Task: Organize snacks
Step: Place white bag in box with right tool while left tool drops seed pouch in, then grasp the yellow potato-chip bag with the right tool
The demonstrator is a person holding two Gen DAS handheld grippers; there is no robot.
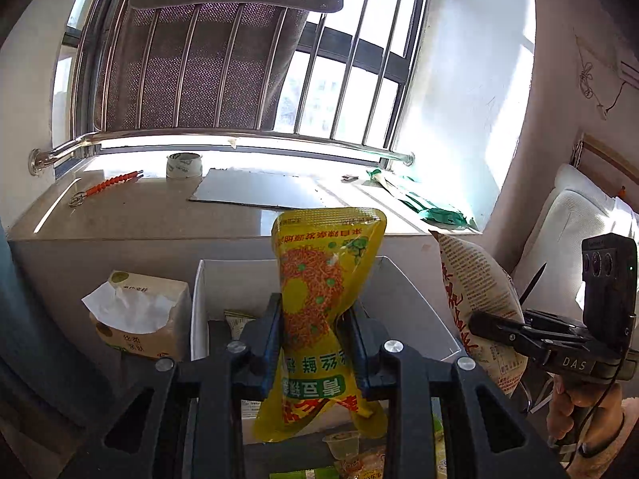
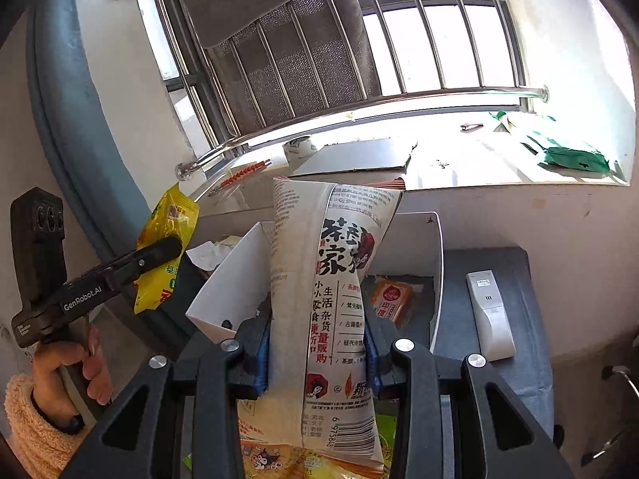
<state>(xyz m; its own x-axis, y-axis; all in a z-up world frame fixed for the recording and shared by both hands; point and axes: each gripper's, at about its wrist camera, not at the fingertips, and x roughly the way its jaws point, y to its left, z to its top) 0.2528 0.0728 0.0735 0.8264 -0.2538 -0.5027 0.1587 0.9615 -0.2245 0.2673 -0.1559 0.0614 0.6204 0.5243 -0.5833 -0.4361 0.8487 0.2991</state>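
left gripper (image 1: 313, 331): jaws closed in on the waist of the yellow pouch (image 1: 319, 311), pinching it so the film creases between the blue pads (image 1: 274, 343); seen from the right wrist as a black arm clamped across the same pouch, gripper (image 2: 167, 245), pouch (image 2: 165, 247).
yellow pouch: held upright in the air, top seal up, above the near edge of the white box (image 1: 415, 299); its lower end hangs below the fingers.
right gripper (image 2: 317, 343): jaws drawn in on both sides of the white bag (image 2: 327, 299), which fills the gap between them; in the left view it shows side on, gripper (image 1: 485, 325), gripping that bag (image 1: 475, 291).
white bag: tall, printed with black and red characters, held upright over the white box (image 2: 437, 263), barcode end down.
white box: open-topped, on a dark surface below the windowsill (image 1: 139, 215); an orange packet (image 2: 393, 299) lies inside it.
tissue pack (image 1: 139, 319): just left of the box, a tissue sticking up.
remote (image 2: 489, 315): white, lying on the dark surface right of the box.
windowsill: holds a tape roll (image 1: 183, 164), a grey board (image 1: 259, 189), an orange-handled tool (image 1: 108, 185) and a green bag (image 1: 431, 207).
below the grippers: more snack packets, partly hidden by the fingers; i cannot tell what they are.
hands: left hand (image 2: 72, 363) and right hand (image 1: 579, 411) each grip a handle.
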